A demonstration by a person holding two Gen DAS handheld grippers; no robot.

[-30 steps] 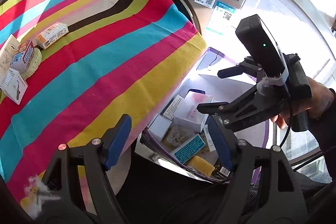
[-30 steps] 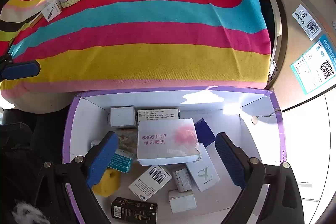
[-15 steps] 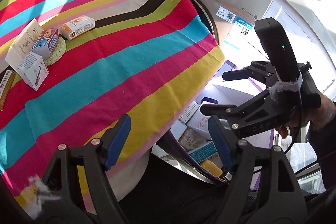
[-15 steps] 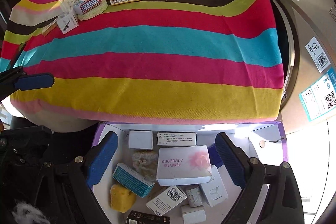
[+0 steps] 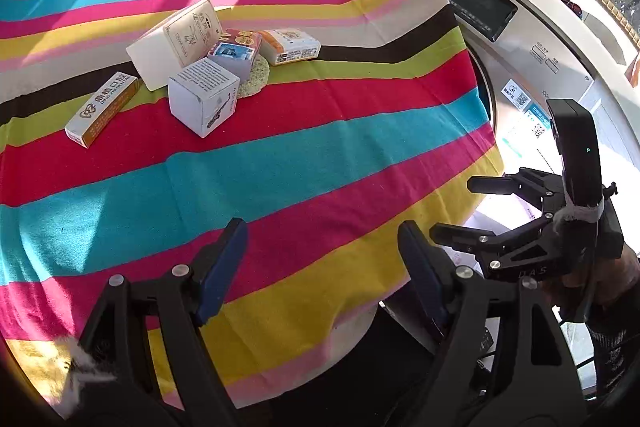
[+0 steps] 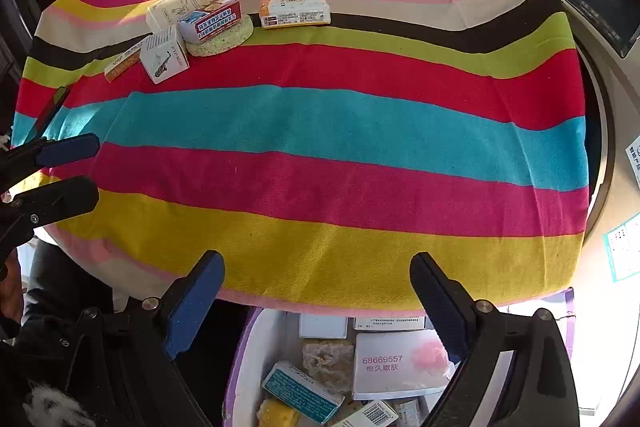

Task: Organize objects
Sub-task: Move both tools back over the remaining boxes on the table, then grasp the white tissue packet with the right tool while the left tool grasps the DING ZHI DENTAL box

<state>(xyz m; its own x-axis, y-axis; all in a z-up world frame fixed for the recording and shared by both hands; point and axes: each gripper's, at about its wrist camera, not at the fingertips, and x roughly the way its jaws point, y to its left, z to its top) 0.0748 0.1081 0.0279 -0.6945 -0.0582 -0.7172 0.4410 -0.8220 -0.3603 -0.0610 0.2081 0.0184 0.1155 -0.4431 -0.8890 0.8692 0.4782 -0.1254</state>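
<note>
Striped cloth [image 5: 280, 155] is covering the round worktop, w/ a cluster of small boxes sitting in the upper left of both frames: a cream box [image 5: 176, 41], a white cube box [image 5: 204, 95] just in front of it, a long orange-and-white box [image 5: 102, 109] at far left, a red-and-blue box [image 6: 210, 19] lying on a pale round sponge [image 6: 228, 39], and an orange-edged box [image 5: 290, 46] slightly apart to the right. Left hand-held gripper [image 5: 320, 267] is hovering over the yellow and pink stripes at the bottom, jaws apart, nothing btwn them. Right hand-held gripper [image 6: 316, 303] is hanging over the cloth's near edge, jaws also wide and empty; it's showing at the right edge of the left view, a hand [image 5: 608, 279] gripping it. Purple-rimmed bin [image 6: 240, 355] is sitting below the worktop edge at bottom centre, holding a white box w/ pink print [image 6: 400, 363], a teal box [image 6: 300, 391], a yellow sponge [image 6: 276, 415] and others. Washing machine [image 5: 520, 39] is standing at the upper right.
</note>
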